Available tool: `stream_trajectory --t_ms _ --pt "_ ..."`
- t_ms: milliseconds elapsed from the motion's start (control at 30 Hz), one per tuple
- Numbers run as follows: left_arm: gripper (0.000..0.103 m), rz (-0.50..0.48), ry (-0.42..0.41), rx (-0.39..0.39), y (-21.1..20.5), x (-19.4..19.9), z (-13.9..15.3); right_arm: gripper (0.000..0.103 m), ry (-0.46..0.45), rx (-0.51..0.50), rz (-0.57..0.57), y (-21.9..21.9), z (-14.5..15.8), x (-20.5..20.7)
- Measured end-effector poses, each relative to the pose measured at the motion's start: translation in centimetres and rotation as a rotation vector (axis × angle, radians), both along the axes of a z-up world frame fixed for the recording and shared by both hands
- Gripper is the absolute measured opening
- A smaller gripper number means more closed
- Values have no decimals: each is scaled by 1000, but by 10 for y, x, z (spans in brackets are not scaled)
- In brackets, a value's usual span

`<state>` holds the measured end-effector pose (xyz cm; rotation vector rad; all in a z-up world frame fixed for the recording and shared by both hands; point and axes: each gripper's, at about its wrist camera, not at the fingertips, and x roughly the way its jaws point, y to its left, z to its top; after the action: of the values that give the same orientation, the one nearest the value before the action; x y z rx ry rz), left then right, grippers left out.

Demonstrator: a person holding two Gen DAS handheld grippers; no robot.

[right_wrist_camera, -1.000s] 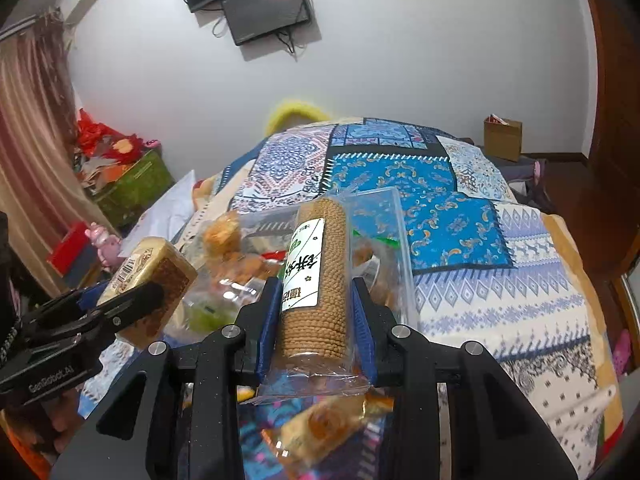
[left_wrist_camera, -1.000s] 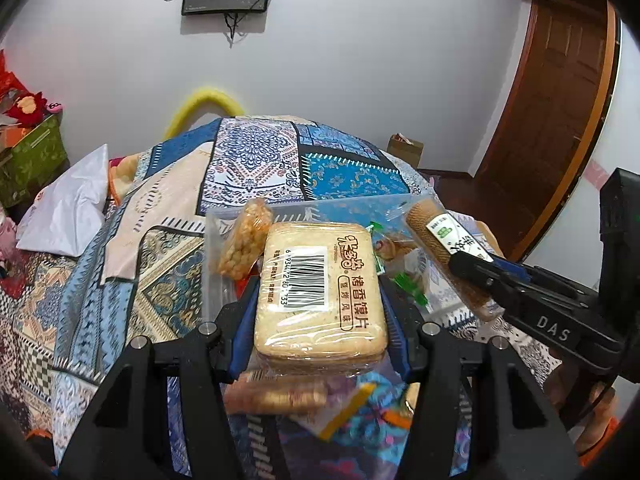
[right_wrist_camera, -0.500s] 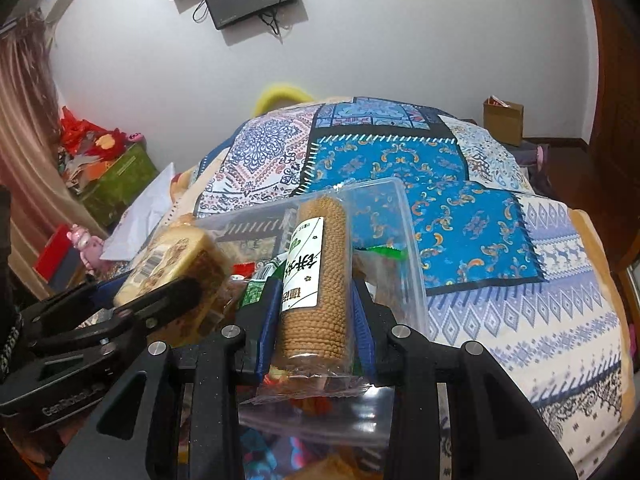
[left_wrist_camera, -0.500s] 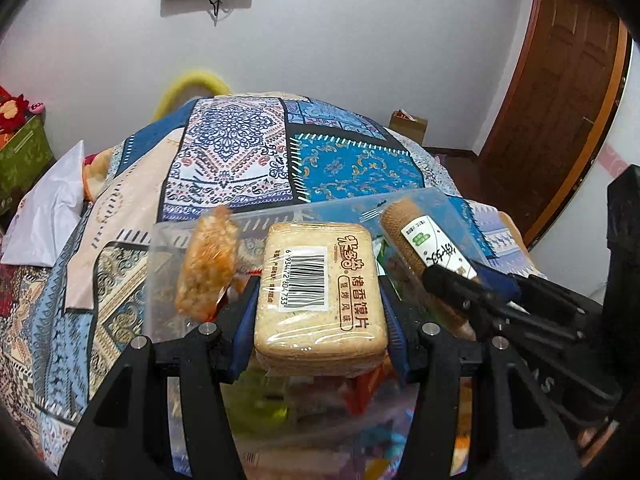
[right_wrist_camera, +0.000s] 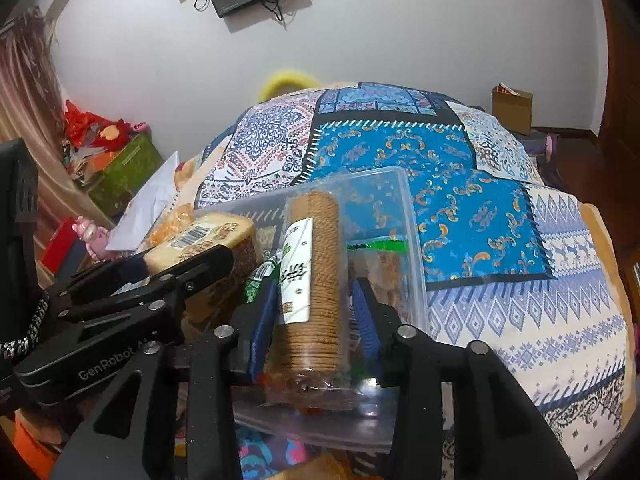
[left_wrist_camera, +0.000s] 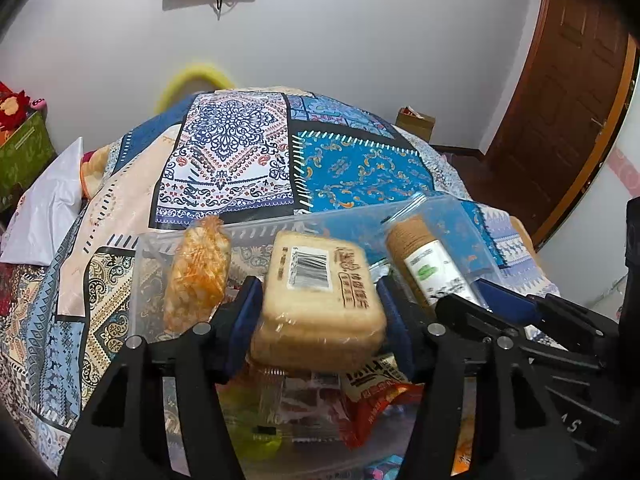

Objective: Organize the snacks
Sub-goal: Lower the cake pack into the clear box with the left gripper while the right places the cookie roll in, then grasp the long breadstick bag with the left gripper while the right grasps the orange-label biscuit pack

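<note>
Clear plastic bin (right_wrist_camera: pixel 404 216) on the bed already holds several snacks, while the left gripper (left_wrist_camera: pixel 320 312) clamps a bread pack (left_wrist_camera: pixel 320 292) and the right gripper (right_wrist_camera: pixel 314 316) clamps a biscuit roll (right_wrist_camera: pixel 316 264) above it, neither yet dropped in.

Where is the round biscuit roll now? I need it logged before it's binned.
The biscuit roll sits between the right gripper fingers, above the clear bin, right of the toast pack.
</note>
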<state>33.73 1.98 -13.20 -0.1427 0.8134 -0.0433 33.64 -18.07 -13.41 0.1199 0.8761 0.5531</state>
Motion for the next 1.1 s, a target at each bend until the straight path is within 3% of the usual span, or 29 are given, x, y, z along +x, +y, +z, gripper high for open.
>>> stream_trajectory --t_ms 100,367,633,1100 --pt "63 3 -23 -1 1 -9 10 48 -13 14 -16 -5 6 -4" --pt "68 -13 -65 30 1 -48 39 50 -64 -4 2 -9 31 -27" --pt "74 -31 -57 60 2 -105 44 62 -126 -68 16 -15 46 -67" --pt "76 -1 79 43 18 -142 -18 62 30 -161 13 -15 -22 -94"
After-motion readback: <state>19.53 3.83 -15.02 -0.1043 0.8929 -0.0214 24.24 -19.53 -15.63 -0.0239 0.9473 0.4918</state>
